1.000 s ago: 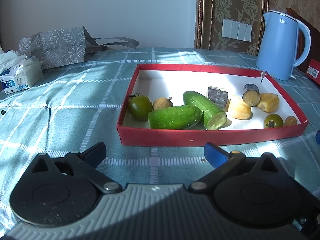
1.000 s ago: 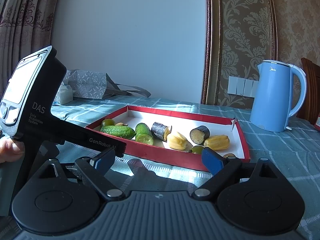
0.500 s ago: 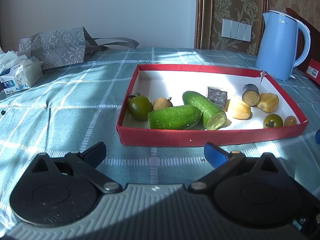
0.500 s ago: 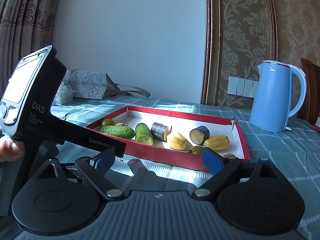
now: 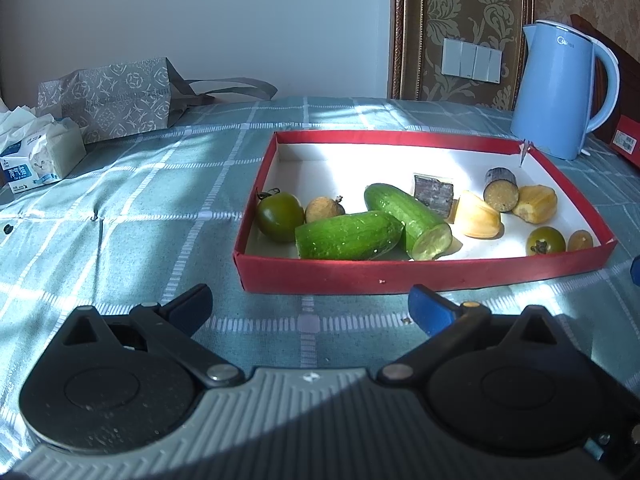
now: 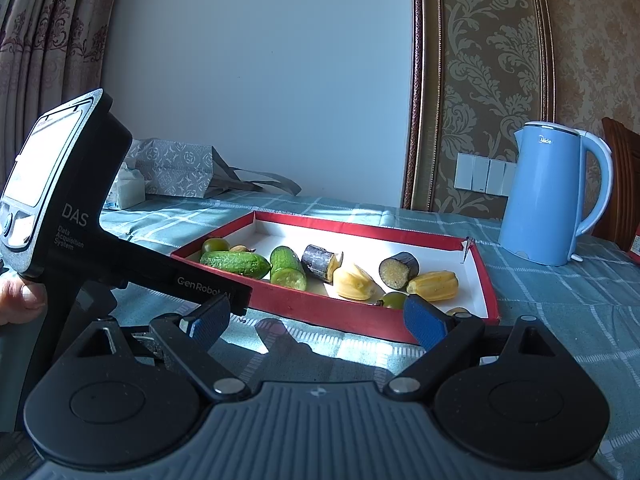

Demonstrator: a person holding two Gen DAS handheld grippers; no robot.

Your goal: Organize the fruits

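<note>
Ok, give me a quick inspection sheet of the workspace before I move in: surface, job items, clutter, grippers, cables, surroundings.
Surface: teal checked tablecloth, partly sunlit.
Job's things: red tray holding two cucumber pieces, two green tomatoes, two dark cut chunks, two yellow pieces, two small tan fruits.
Clutter: tissue pack, grey patterned bag, blue kettle, red box at the right edge.
Grippers: left gripper and right gripper short of the tray, jaws open, empty.
Cables: nothing seen.
Surroundings: wall, wall switches, curtain.

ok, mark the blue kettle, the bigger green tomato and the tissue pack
blue kettle point(image 5: 554, 92), left wrist view, middle of body
bigger green tomato point(image 5: 279, 217), left wrist view, its top
tissue pack point(image 5: 40, 158), left wrist view, front face
</note>
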